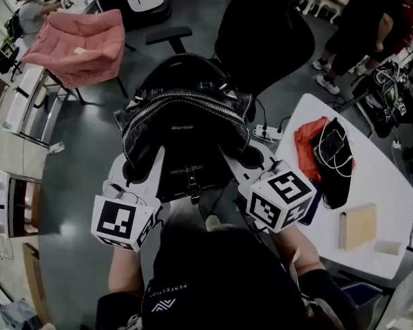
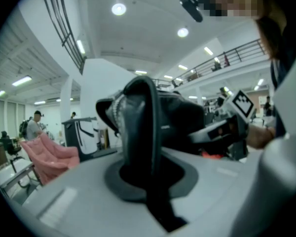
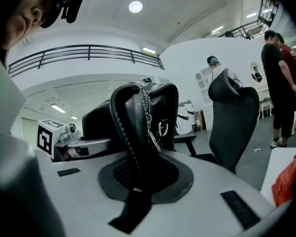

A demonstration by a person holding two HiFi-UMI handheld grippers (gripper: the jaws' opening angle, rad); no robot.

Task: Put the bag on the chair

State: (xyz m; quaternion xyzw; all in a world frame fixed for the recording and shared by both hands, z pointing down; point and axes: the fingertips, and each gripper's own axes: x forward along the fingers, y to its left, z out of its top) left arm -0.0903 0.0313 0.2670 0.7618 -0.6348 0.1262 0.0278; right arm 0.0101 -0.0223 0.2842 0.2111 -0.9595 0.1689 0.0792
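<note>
A black leather bag with a zip and silver chain hangs in front of me, held from both sides. My left gripper is shut on its left end, where the dark edge runs down between the jaws. At the bag's right end my right gripper is shut on the stitched edge with the chain. The black office chair stands just beyond the bag, its backrest upright and one armrest showing. The bag hides the seat.
A white table at my right carries an orange and black pouch and a notebook. A power strip lies on the floor beside it. A pink armchair stands far left. People stand at the back right.
</note>
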